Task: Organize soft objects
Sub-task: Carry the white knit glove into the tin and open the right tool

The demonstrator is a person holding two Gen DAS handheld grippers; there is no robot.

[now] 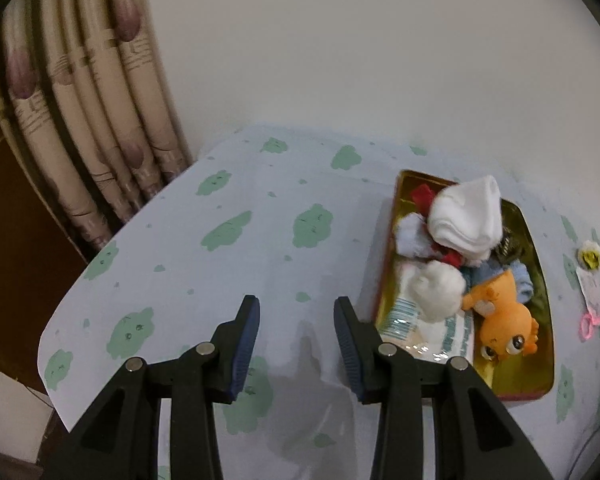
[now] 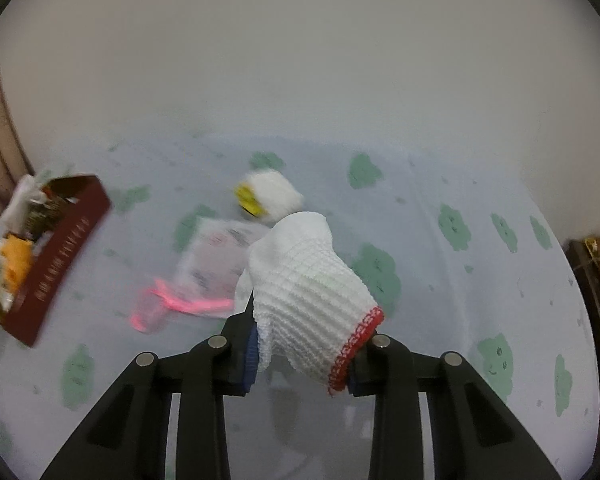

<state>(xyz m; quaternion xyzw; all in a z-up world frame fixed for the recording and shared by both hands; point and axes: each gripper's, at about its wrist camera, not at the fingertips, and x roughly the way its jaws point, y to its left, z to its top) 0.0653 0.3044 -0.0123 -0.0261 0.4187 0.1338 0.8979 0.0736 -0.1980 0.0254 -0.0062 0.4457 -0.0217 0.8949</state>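
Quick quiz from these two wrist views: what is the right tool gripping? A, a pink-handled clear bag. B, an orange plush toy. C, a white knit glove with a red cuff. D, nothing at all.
C: in the right wrist view, the right tool is clamped on the white knit glove, whose red cuff hangs by the right-hand finger, above the tablecloth.

Looking like a room in a home, likely a bedroom or living room. Showing a surface covered with a pale blue cloth [image 1: 260,200] printed with smiling green clouds, standing against a plain white wall [image 1: 360,40]. Hanging beside it, beige pleated curtains [image 1: 80,100] with a woven band pattern. Sitting on the cloth, a gold-lined red tin [image 1: 540,320] holding socks and an orange plush toy [image 1: 500,320].
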